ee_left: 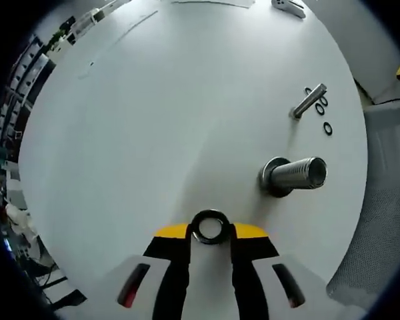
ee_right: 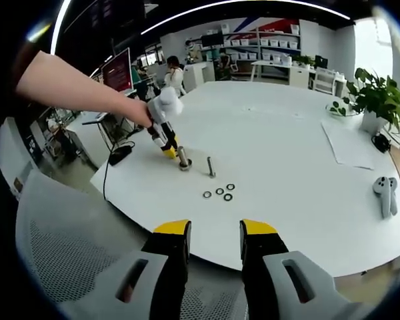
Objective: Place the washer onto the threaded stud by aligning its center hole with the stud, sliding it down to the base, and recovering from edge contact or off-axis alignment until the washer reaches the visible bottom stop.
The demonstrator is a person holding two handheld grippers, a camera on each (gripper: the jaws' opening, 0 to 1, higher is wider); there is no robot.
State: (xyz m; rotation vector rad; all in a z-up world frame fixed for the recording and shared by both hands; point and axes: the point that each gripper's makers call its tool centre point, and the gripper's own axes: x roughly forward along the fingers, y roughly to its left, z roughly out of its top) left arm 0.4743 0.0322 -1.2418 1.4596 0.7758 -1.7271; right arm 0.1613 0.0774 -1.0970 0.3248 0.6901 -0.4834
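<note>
Still early: washer (ee_left: 210,227) pinched between left gripper (ee_left: 210,235) tips, near but short of the large threaded stud (ee_left: 295,175), unthreaded; right gripper (ee_right: 215,235) open, empty, well back.

A large round white table (ee_right: 287,133) fills mid-frame. Shelving with white bins (ee_right: 253,40) lines the far wall at the top; a grey mesh chair (ee_right: 60,247) sits lower left, a potted green plant (ee_right: 373,100) upper right.
</note>
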